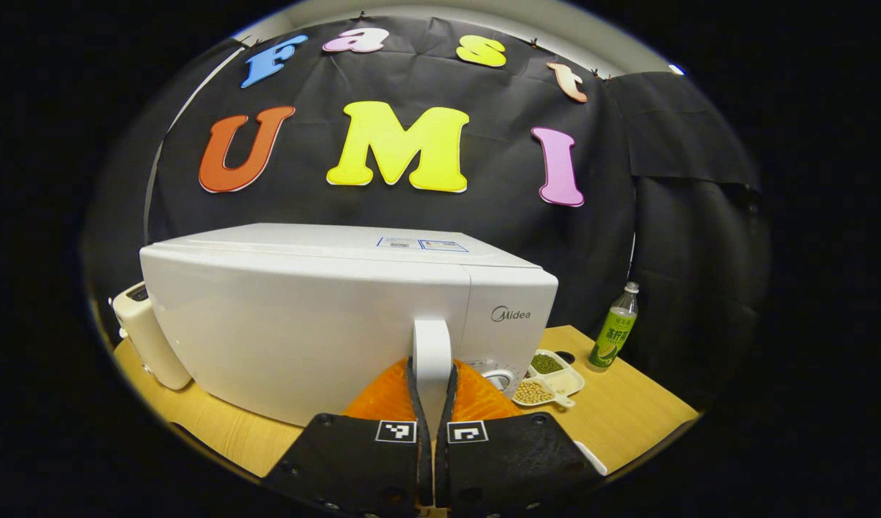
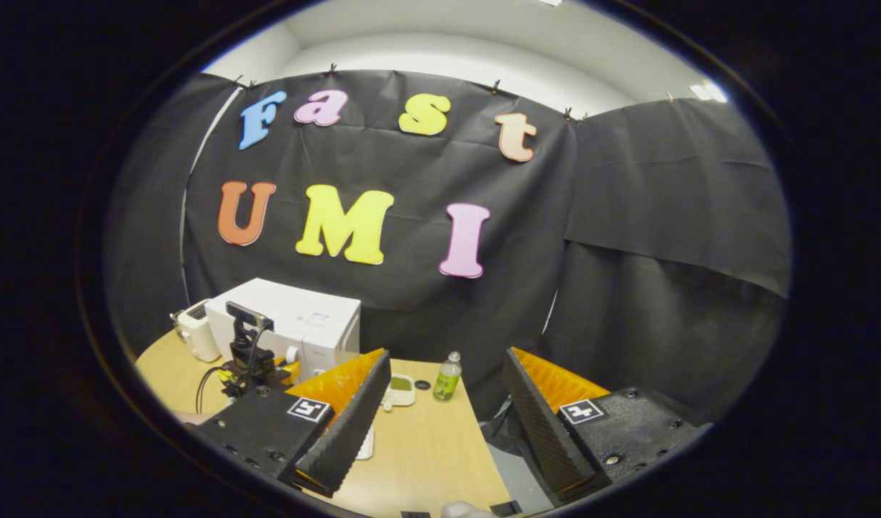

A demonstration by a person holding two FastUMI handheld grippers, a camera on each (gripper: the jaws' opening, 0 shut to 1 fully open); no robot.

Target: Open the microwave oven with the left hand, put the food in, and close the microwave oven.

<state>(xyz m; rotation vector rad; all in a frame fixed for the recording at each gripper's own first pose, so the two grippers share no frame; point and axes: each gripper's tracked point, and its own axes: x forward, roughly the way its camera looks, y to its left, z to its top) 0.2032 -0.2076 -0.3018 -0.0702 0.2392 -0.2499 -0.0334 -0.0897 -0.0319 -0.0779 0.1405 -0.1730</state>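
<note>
A white microwave [image 1: 303, 324] stands on the wooden table [image 1: 627, 410], its door lying flush with the body. My left gripper [image 1: 431, 363] is shut on the door's upright white handle [image 1: 431, 338], one finger on each side. The food is a white divided dish [image 1: 551, 378] of green and yellow beans, just right of the microwave. In the right gripper view the microwave [image 2: 296, 316] sits far left with the left gripper [image 2: 249, 360] at its front. My right gripper [image 2: 444, 424] hangs open and holds nothing, above the table's near edge, well short of the dish [image 2: 400, 388].
A cream toaster [image 1: 149, 334] stands left of the microwave. A green drink bottle [image 1: 614, 327] stands upright behind the dish, near the table's right edge. A small white object [image 2: 366, 442] lies on the table behind my right gripper's left finger.
</note>
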